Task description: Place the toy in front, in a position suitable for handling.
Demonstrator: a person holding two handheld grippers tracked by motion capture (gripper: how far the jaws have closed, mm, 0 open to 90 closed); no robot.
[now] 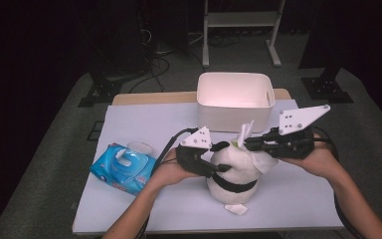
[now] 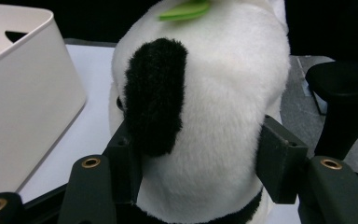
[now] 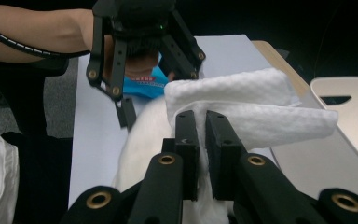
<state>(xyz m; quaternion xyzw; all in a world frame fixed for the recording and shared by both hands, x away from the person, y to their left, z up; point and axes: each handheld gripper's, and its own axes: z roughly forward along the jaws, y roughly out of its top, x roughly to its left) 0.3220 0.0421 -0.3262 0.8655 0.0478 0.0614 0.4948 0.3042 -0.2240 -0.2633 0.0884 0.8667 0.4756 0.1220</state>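
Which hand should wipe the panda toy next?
Right, probably. The right gripper already pinches the white wipe just above the panda toy. The left gripper is busy: its jaws clasp the toy's sides, steadying it.

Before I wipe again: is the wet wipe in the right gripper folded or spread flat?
Folded: the wet wipe doubles over itself above the right gripper, whose jaws pinch it.

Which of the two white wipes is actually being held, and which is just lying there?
The wipe pinched in the right gripper above the plush panda is held. The other wipe lies loose on the table at the panda's base.
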